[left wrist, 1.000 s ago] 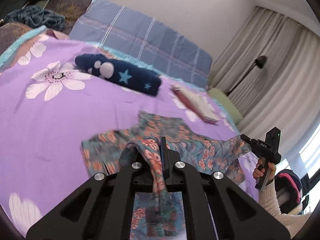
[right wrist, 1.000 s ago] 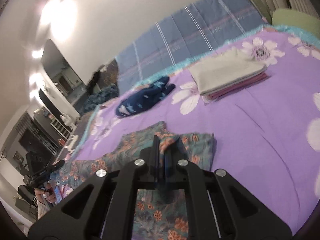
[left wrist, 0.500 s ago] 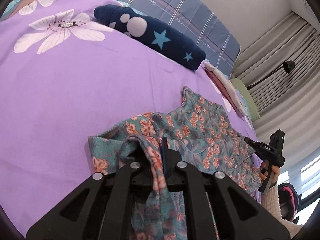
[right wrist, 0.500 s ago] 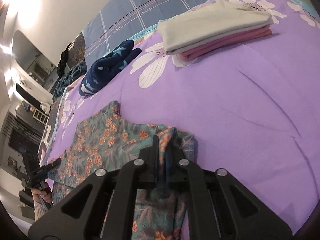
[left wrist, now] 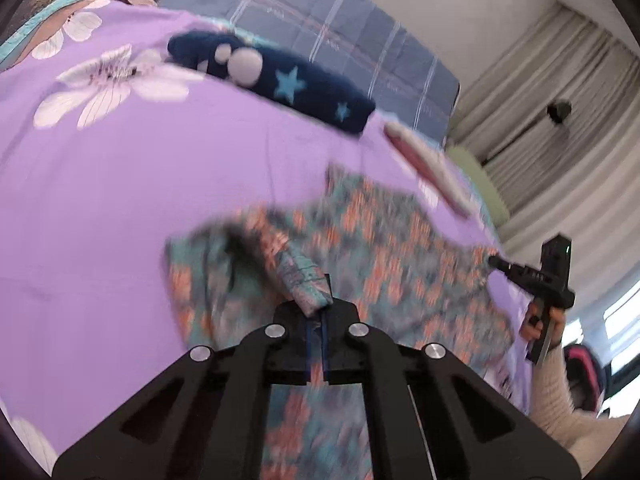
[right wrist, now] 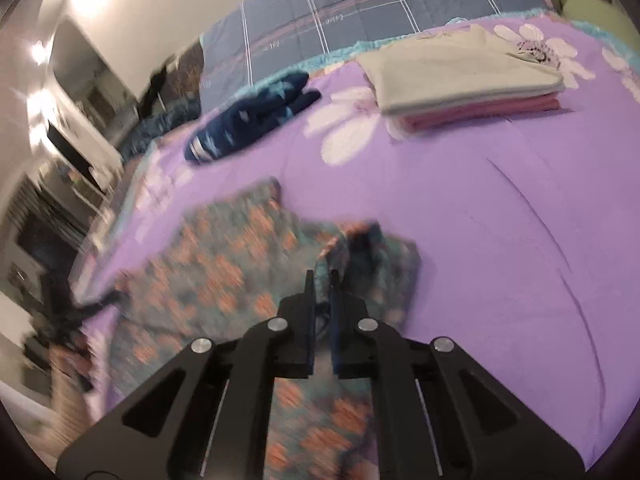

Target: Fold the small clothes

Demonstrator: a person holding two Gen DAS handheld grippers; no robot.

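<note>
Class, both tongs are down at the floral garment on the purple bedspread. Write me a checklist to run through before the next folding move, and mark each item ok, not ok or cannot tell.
1. Left tongs shut on the floral garment: ok, a fold of cloth is pinched.
2. Right tongs shut on the floral garment: ok, cloth sits between the jaws.
3. Garment lies flat without wrinkles: cannot tell, both views are blurred.
4. Bare purple bedspread beyond the garment for the fold: ok.
5. Folded stack and navy star garment clear of the garment: ok, both lie apart near the pillow.
</note>
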